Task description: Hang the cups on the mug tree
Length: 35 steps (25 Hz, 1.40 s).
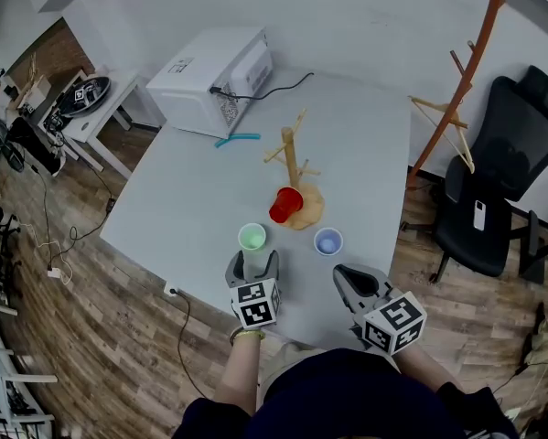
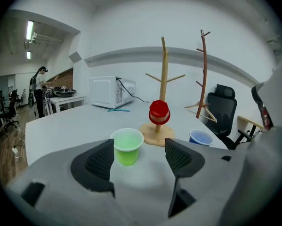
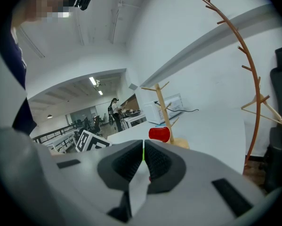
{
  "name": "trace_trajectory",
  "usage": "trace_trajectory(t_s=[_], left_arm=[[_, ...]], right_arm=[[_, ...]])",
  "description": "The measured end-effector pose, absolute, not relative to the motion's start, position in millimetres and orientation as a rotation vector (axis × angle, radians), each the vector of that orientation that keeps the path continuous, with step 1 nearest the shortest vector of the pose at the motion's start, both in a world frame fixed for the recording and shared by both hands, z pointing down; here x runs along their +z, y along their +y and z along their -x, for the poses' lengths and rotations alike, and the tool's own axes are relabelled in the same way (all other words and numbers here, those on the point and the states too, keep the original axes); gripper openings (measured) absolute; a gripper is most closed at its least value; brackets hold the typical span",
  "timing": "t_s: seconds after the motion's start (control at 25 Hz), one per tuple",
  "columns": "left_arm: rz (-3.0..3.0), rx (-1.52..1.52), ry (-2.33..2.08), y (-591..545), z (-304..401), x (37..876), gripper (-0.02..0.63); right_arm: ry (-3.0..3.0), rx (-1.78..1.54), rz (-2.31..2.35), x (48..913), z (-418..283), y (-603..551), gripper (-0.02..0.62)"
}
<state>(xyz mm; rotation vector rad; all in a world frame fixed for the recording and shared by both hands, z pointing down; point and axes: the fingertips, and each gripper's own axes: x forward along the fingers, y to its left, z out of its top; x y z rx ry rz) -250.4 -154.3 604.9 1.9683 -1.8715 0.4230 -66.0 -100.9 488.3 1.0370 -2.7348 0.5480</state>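
A wooden mug tree [image 1: 292, 154] [image 2: 164, 69] [image 3: 159, 102] stands mid-table on a round base. A red cup [image 1: 285, 205] [image 2: 159, 112] [image 3: 159, 134] hangs on a low peg of it. A green cup [image 1: 252, 237] [image 2: 127, 147] stands upright on the white table [image 1: 200, 199]. My left gripper [image 1: 252, 265] [image 2: 140, 158] is open just behind the green cup, which sits at the mouth of the jaws nearer the left one; neither pad presses on it. A blue cup [image 1: 327, 241] [image 2: 200, 137] stands upright to the right. My right gripper [image 1: 351, 282] [image 3: 143, 159] is shut and empty near the front edge.
A white microwave [image 1: 214, 80] with its cable sits at the table's far left, a teal object [image 1: 237, 139] in front of it. A brown coat stand [image 1: 466, 71] and a black office chair [image 1: 502, 172] are right of the table. A side table [image 1: 81, 99] stands far left.
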Motion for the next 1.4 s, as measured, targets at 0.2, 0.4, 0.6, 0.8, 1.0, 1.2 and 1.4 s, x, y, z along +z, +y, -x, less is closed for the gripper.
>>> trace_trajectory(t_s=[0.2,0.4,0.6,0.8,1.0,1.2,1.4], left_arm=[[-1.938,0.433,-1.882,-164.0,260.4,620.5,0.325],[-1.905,0.451,-1.871,-173.7,267.2,635.7,0.333],[-1.874,0.473,-1.850,-183.4,269.0,651.6,0.337],[-1.855,0.490,-1.830,-191.7,268.6,664.6,0.337],[-1.828,0.516,-1.826,-197.6,271.1,673.1,0.337],[-1.781,0.518,-1.828,-199.7,275.6,682.3,0.337],[-1.784,0.542,-1.821,-201.8,276.4,683.7,0.334]], right_arm=[[-2.723,0.554,-1.042,490.7,65.8,-105.7,0.031],[-2.711,0.562,-1.046,492.2,65.7,-109.3,0.031],[-2.698,0.564,-1.061,494.1,63.9,-114.4,0.031],[-2.688,0.567,-1.078,496.0,61.1,-118.3,0.031],[-2.679,0.572,-1.092,496.6,58.7,-120.2,0.031],[-2.673,0.578,-1.105,498.5,56.7,-121.1,0.031],[-2.668,0.583,-1.111,498.4,56.6,-119.6,0.031]])
